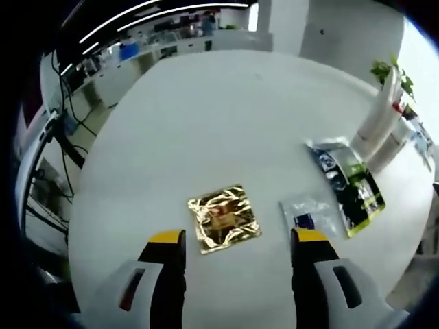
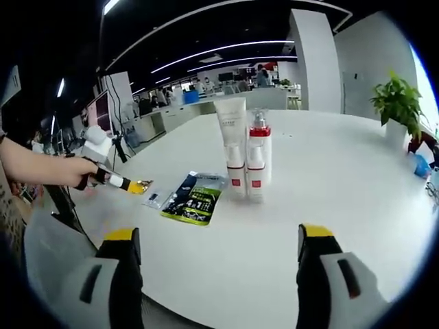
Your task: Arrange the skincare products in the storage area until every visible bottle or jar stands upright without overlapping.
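Bottles point(image 2: 247, 161) upright mid-table point(image 2: 343, 178), prob. touching

On the counter point(image 2: 357, 192), bottles point(image 2: 257, 164) and a tube point(image 2: 232, 130) stand upright together; a sachet point(image 2: 193, 197) lies left of them, a foil packet point(image 1: 223, 218) farther left.

white tube point(image 2: 232, 123) upright, red-capped bottle point(image 2: 258, 156) and small bottle point(image 2: 236, 173) standing clustered on white table point(image 2: 329, 178)
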